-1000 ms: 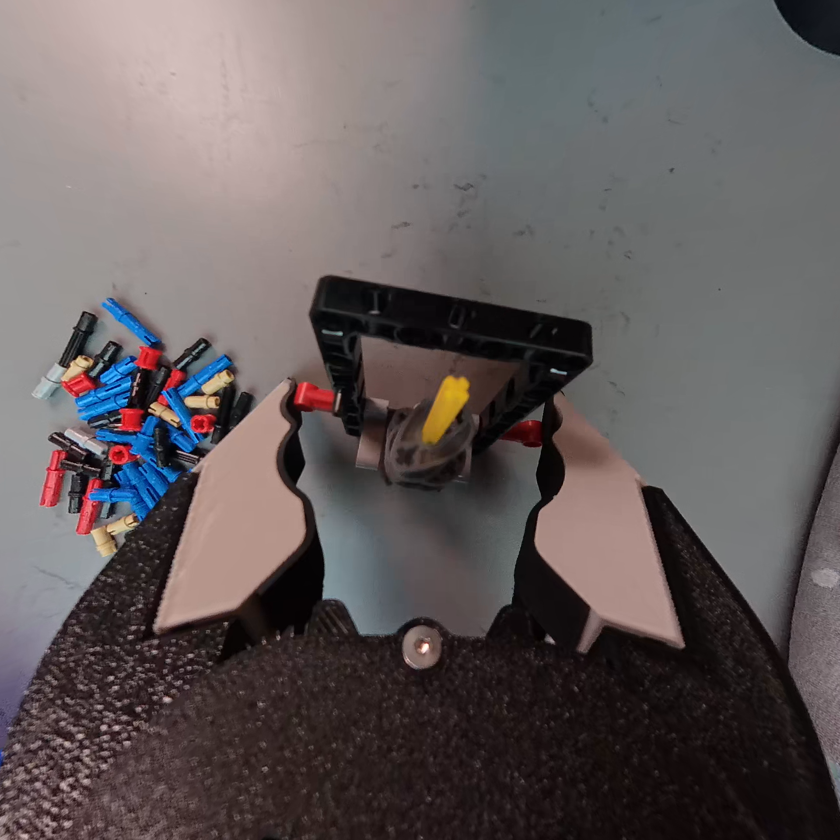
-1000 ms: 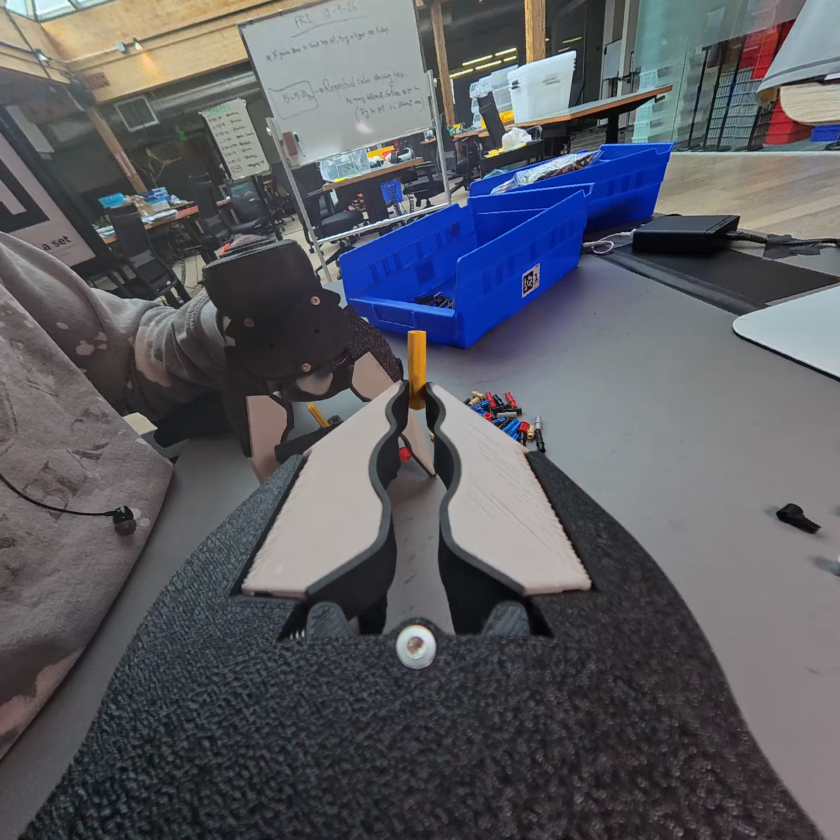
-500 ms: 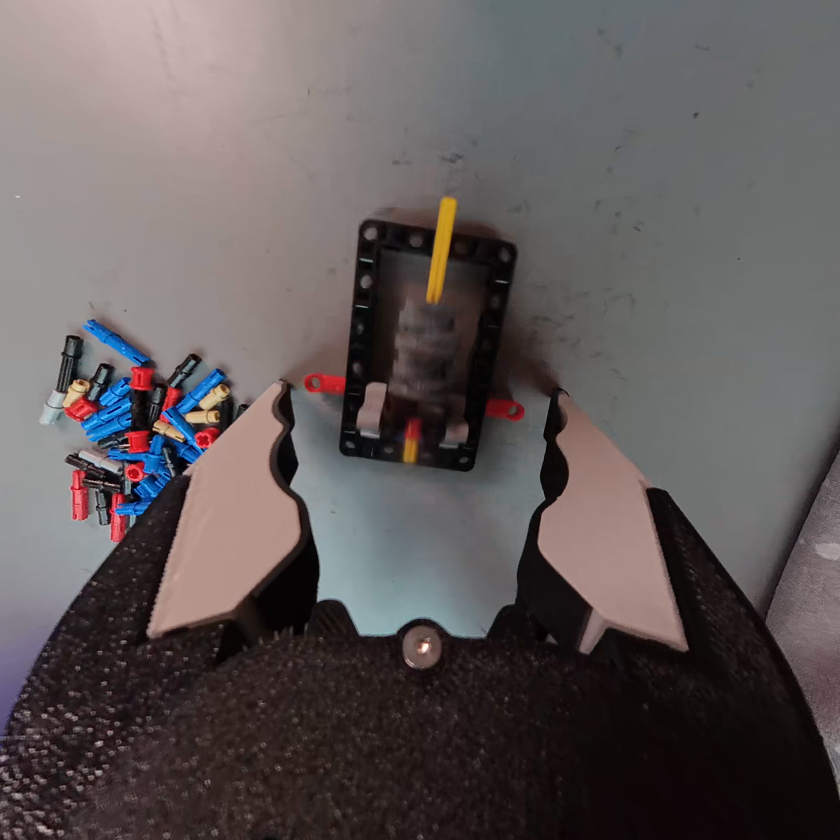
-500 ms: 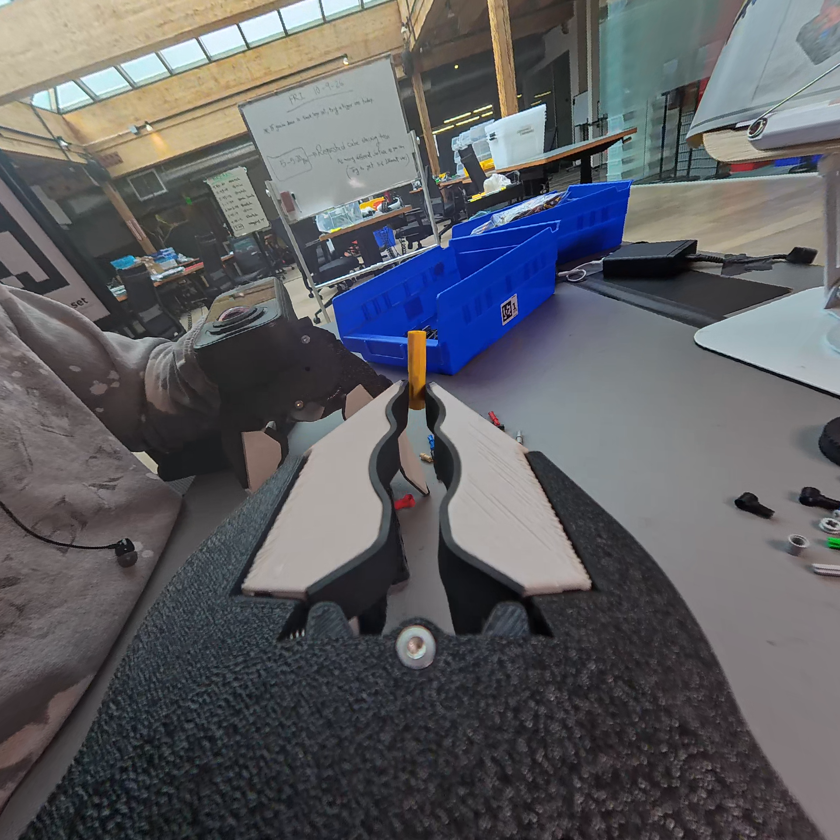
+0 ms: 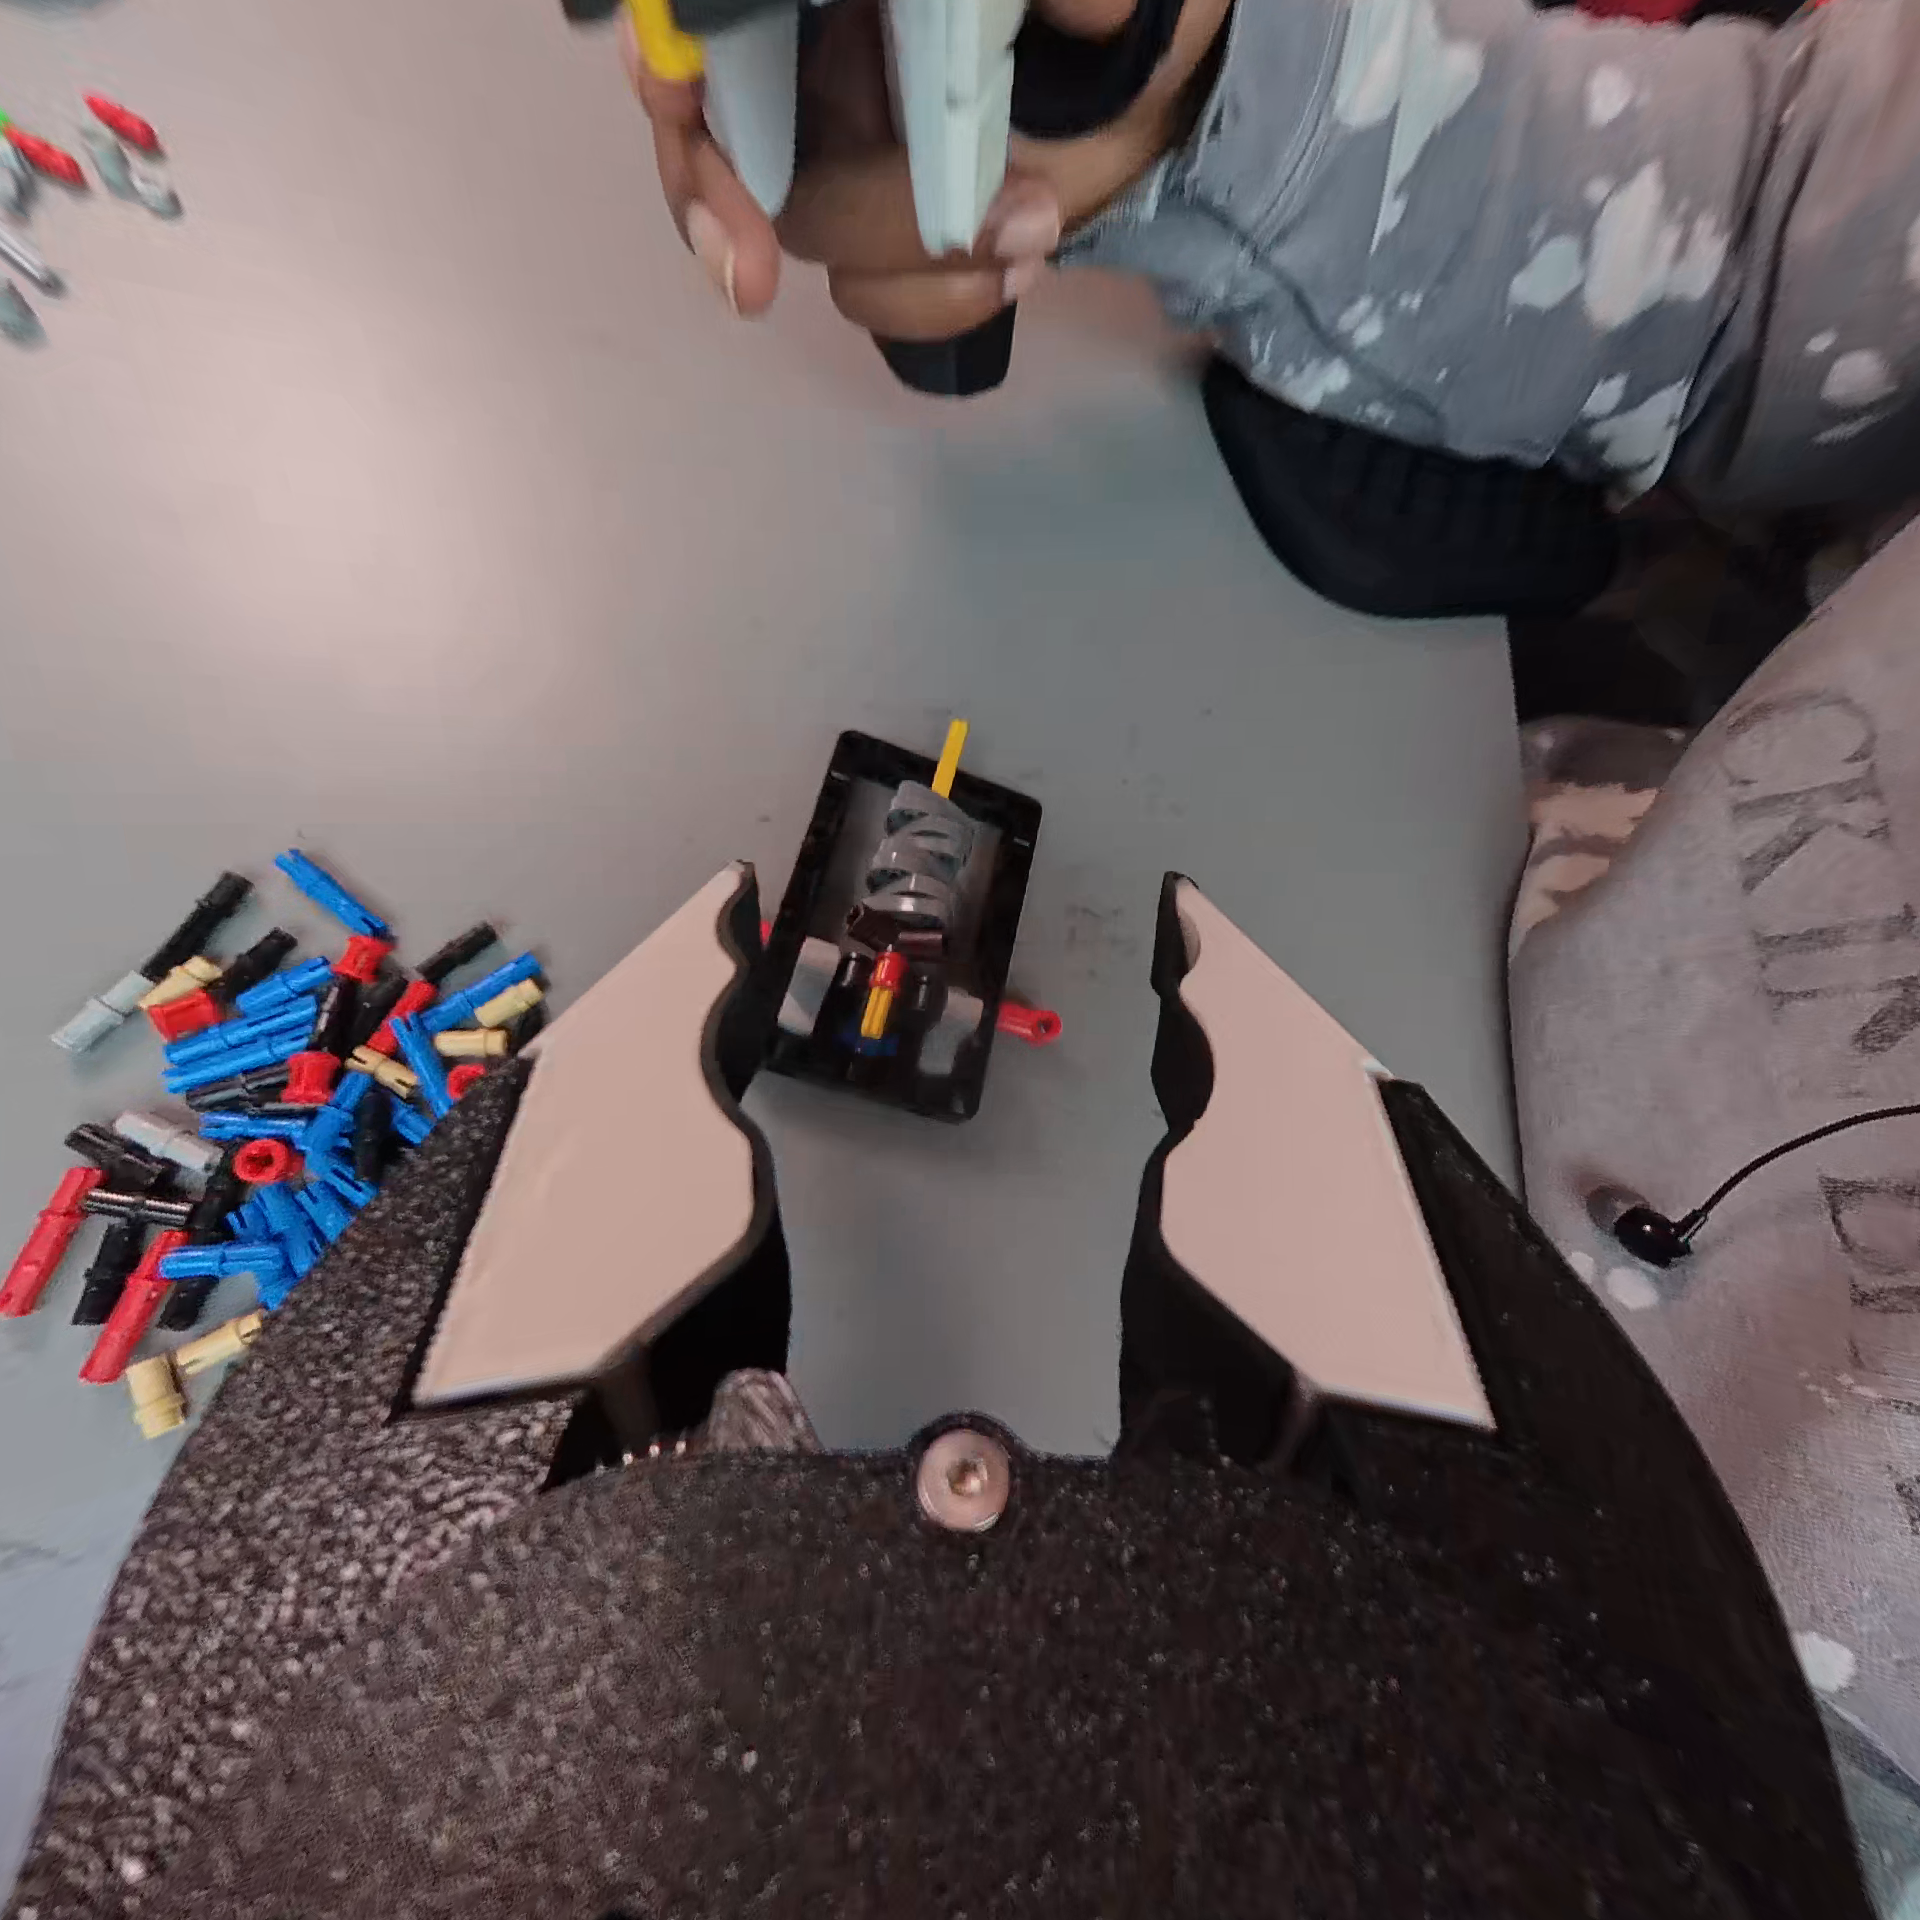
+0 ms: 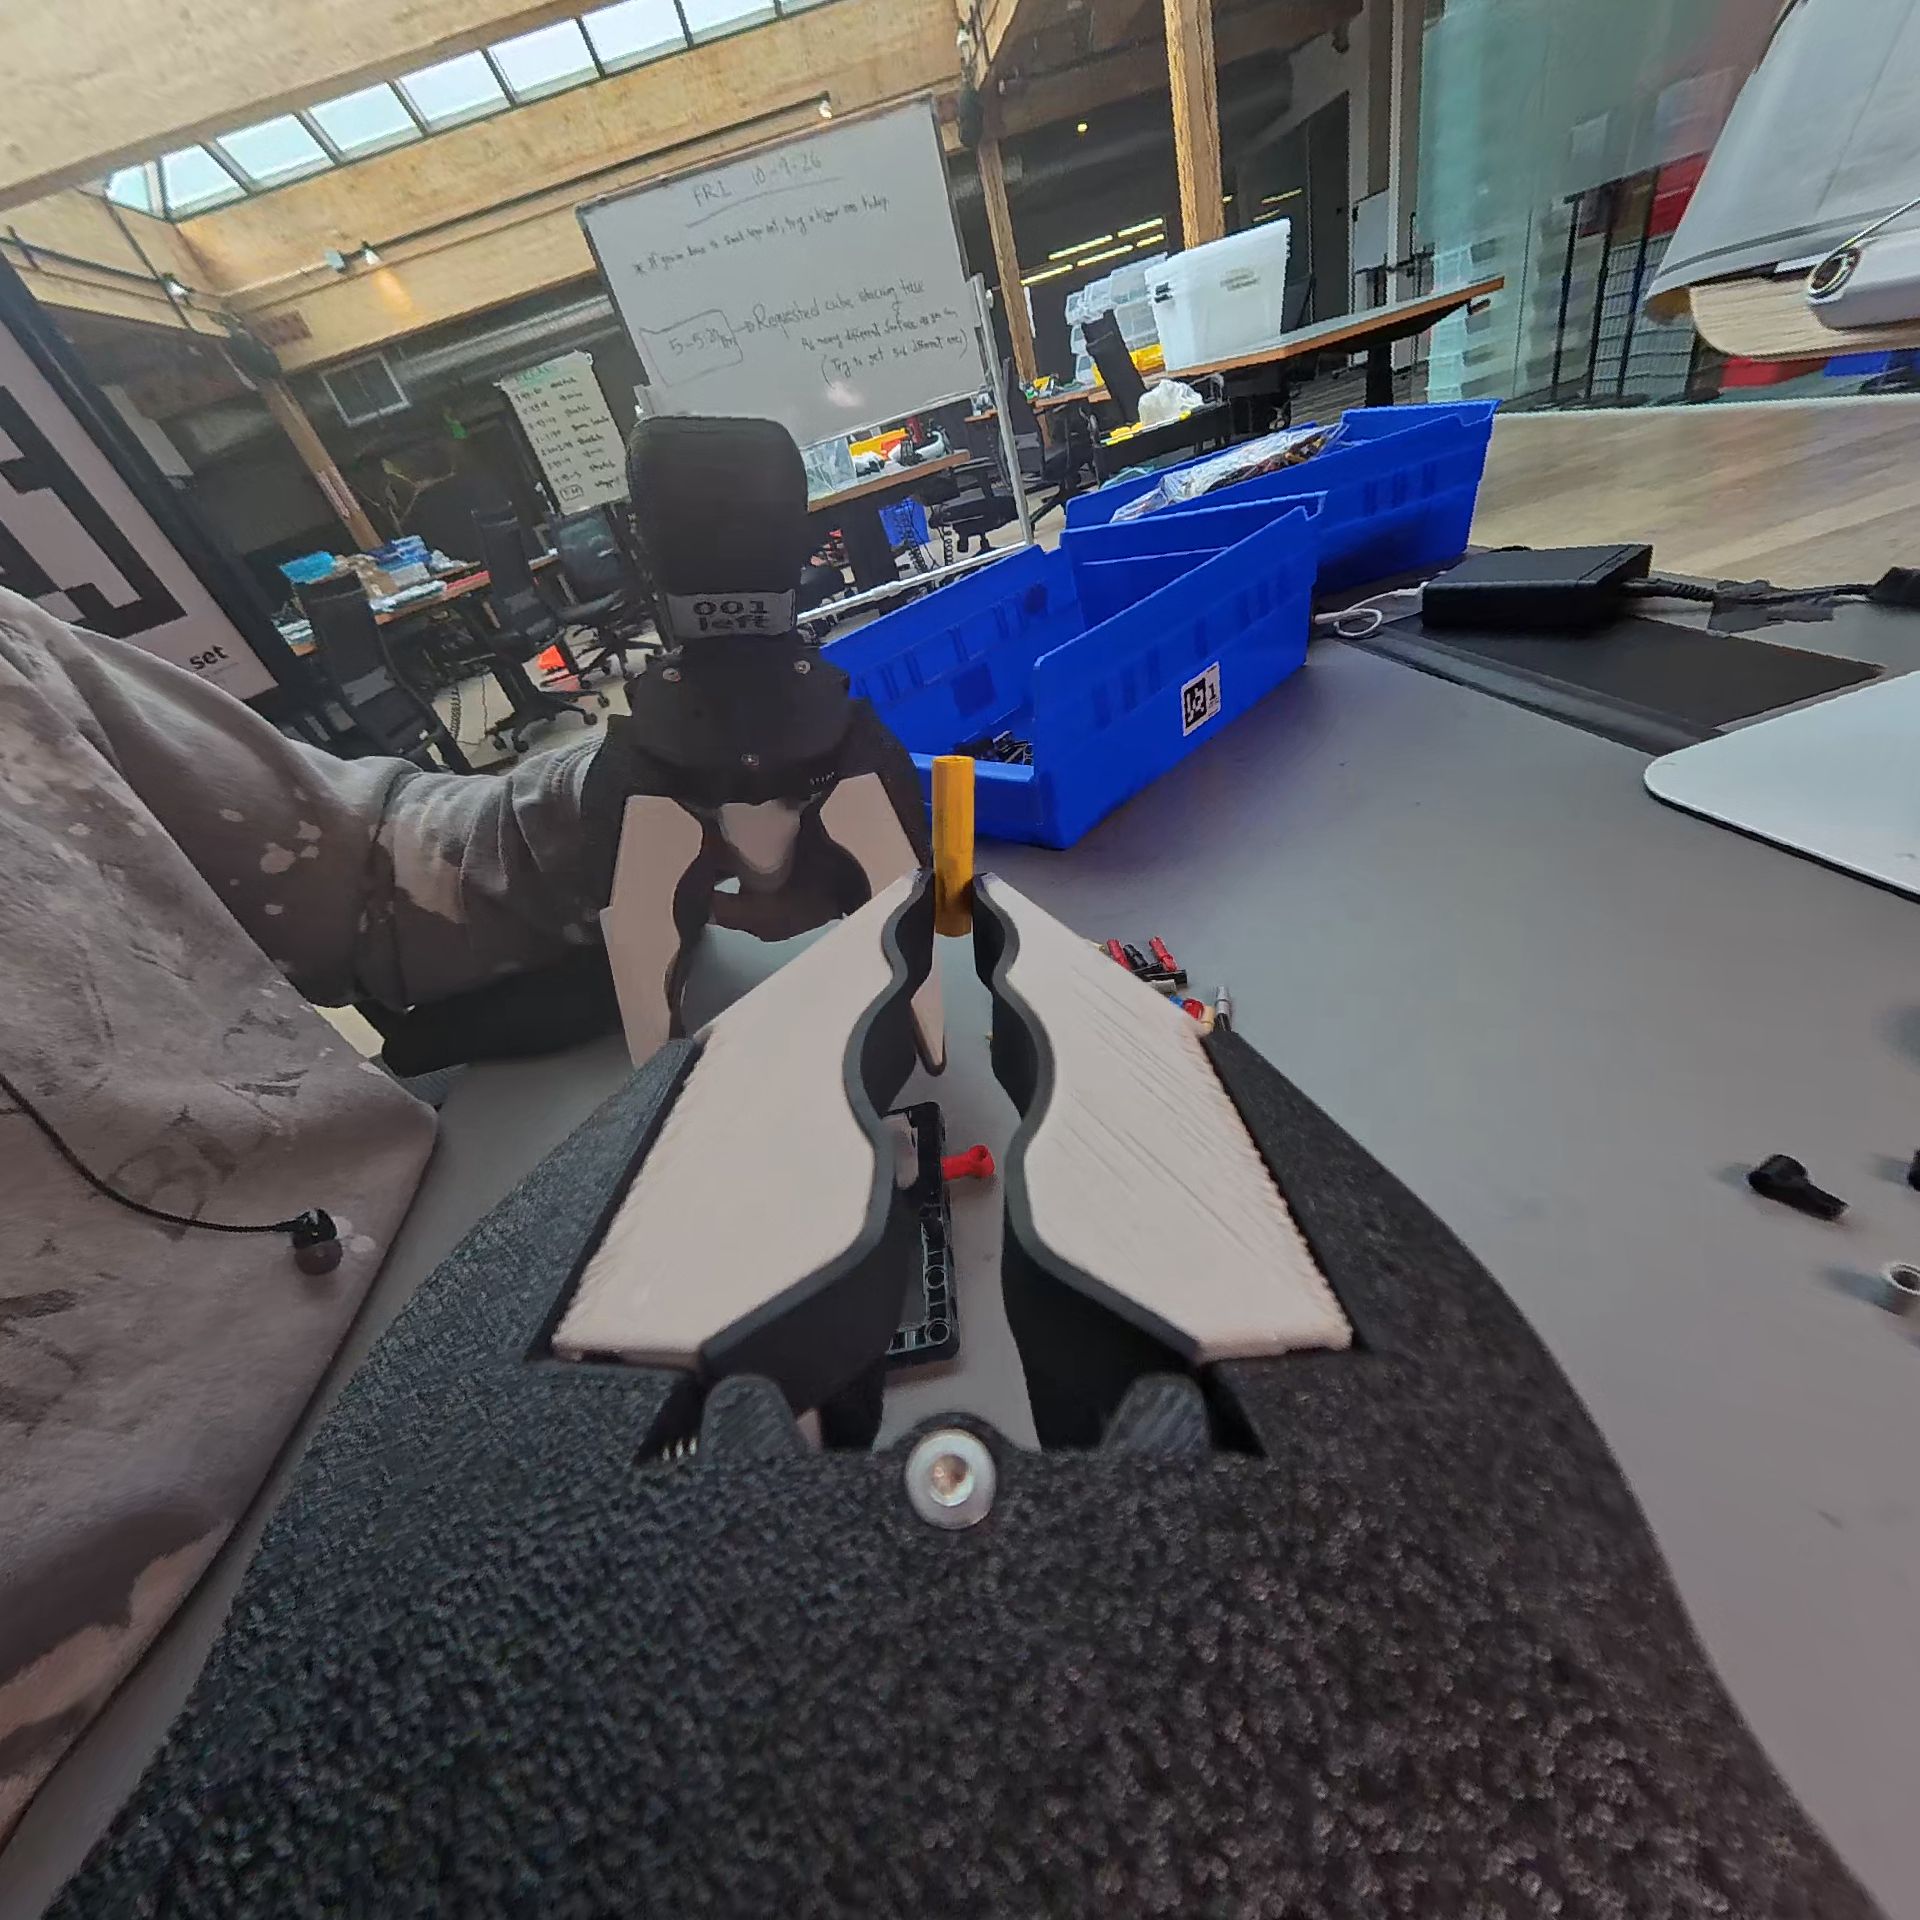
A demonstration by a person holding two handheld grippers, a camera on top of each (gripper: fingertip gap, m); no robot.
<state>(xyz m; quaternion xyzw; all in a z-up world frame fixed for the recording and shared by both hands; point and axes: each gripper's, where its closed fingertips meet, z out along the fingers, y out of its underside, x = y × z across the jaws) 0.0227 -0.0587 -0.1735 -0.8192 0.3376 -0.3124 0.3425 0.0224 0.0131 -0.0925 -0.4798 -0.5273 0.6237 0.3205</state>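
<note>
A black rectangular frame [image 5: 997,1039] lies flat on the grey table, with a grey worm gear [image 5: 920,847] on a yellow axle [image 5: 949,756] inside it and a red pin [image 5: 1029,1023] at its side. My left gripper [image 5: 951,894] is open and empty, above the frame, which lies just ahead of its left finger. My right gripper [image 6: 948,902] is shut on a yellow rod [image 6: 952,821] held upright. The frame also shows between its fingers in the right wrist view [image 6: 930,1288]. The right gripper's fingers [image 5: 945,135], held by a hand, show at the top of the left wrist view.
A pile of blue, red, black and tan pins [image 5: 270,1081] lies left of the frame. Blue bins [image 6: 1164,634] stand at the back. Small black parts [image 6: 1795,1190] lie at the right. A grey sleeve [image 5: 1558,229] and grey clothing [image 5: 1745,1039] are at the right. The red pin [image 5: 1029,1023] is about 5 cm from my left fingertips and 15 cm from my right.
The frame went from standing tilted between my left fingers to lying flat on the table. My left gripper rose and drew back. The right gripper, still holding the rod, has come into the left view.
</note>
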